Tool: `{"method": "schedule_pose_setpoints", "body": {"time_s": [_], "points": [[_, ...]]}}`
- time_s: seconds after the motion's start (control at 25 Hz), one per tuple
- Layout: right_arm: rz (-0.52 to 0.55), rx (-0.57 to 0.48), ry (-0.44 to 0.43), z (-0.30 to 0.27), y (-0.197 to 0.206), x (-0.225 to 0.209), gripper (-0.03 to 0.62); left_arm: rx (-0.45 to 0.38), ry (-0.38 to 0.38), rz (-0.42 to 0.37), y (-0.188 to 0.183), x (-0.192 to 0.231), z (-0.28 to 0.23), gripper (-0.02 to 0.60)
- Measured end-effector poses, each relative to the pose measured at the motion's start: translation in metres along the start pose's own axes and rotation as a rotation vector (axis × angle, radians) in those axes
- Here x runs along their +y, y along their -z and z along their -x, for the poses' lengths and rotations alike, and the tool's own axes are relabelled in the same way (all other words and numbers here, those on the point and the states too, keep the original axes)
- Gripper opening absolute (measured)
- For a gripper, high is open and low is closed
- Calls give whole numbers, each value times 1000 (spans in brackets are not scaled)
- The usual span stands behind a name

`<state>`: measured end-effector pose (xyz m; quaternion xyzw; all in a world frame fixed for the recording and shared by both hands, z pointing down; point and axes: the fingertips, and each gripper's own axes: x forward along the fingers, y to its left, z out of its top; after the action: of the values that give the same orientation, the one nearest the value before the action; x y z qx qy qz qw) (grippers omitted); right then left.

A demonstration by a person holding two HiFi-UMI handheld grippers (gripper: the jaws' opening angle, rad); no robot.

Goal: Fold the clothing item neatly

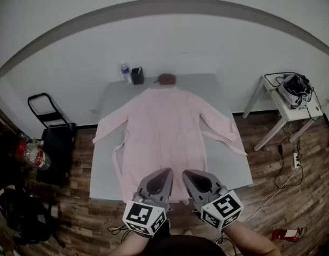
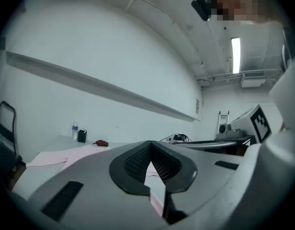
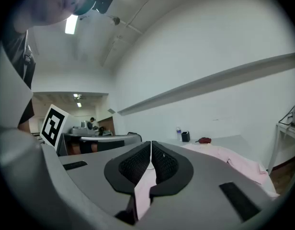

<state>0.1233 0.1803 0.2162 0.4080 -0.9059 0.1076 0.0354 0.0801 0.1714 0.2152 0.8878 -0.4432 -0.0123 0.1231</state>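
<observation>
Left gripper (image 1: 165, 172) and right gripper (image 1: 187, 173), each carrying a cube (image 1: 144, 216) printed with black-and-white square markers, sit side by side, jaws pressed together on nothing, above the near hem of a pale pink long-sleeved robe (image 1: 164, 121). The robe lies flat down the middle of a grey rectangular table (image 1: 108, 169), sleeves spread, belt ends trailing. Past its collar stand a clear water bottle (image 1: 125, 72), a small black container (image 1: 137, 76) and a dark red object (image 1: 166, 79). A white side table (image 1: 271, 97) stands at right, a black hand trolley (image 1: 44, 111) at left.
</observation>
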Motion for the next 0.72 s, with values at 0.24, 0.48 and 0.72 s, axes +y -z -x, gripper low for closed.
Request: {"method": "schedule_pose_setpoints", "body": {"time_s": [0.24, 0.48, 0.72], "points": [[-13, -2, 57, -67, -4, -27, 17, 12, 47, -20, -9, 57, -42, 5], [-34, -1, 165, -96, -9, -62, 17, 24, 129, -22, -11, 81, -81, 5], [-65, 20, 243, -113, -1, -103, 17, 42, 190, 6, -1, 88, -124, 5]]}}
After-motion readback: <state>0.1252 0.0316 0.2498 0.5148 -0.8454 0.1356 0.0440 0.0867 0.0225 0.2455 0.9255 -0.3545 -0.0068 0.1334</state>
